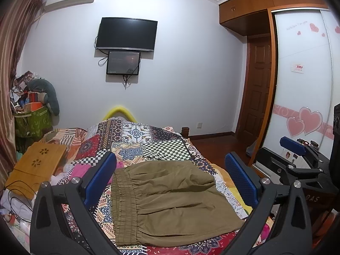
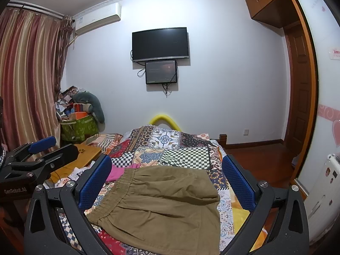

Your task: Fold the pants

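Note:
Olive-brown pants (image 1: 170, 201) lie folded into a compact rectangle on the patchwork bedspread (image 1: 148, 144), elastic waistband on the left side. My left gripper (image 1: 170, 159) hovers above them, open, its blue pads wide apart with nothing between. In the right wrist view the same pants (image 2: 161, 208) lie under my right gripper (image 2: 166, 161), which is also open and empty. Each gripper shows at the edge of the other's view: the right gripper (image 1: 297, 148) at far right, the left gripper (image 2: 42, 146) at far left.
A wooden lap desk (image 1: 36, 165) with cables sits on the bed's left side beside pink cloth (image 2: 115, 173). A green bin of clutter (image 1: 31, 121) stands by the curtain. A wardrobe with sliding doors (image 1: 301, 85) and bare wood floor (image 2: 265, 161) are to the right.

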`<state>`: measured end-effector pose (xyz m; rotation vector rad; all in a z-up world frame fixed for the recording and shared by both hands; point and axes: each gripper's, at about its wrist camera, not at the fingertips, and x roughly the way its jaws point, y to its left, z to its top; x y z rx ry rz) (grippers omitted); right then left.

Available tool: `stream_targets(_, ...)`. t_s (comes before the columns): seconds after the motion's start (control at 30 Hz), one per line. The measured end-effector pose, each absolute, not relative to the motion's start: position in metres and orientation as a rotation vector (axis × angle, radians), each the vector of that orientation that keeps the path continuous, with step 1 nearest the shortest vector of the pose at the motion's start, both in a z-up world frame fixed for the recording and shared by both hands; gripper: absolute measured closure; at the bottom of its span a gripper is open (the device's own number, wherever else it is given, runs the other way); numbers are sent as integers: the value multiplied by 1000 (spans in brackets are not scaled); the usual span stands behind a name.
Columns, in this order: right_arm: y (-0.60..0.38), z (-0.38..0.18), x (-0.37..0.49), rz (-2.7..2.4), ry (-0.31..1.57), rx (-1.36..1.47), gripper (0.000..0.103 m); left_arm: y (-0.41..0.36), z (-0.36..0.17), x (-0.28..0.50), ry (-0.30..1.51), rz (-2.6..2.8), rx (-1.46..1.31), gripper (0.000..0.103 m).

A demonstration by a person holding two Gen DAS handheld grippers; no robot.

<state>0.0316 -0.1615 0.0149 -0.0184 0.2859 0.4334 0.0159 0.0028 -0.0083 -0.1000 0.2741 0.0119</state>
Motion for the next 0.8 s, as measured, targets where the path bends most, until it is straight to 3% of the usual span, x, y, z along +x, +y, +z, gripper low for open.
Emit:
stream_targets(0.43, -187, -11, 72, 275, 340, -81, 0, 42, -32, 58, 379, 111, -78, 0)
stream_targets(0.8, -215, -53, 133, 212, 504, -62, 0, 90, -100, 142, 599, 197, -16, 0)
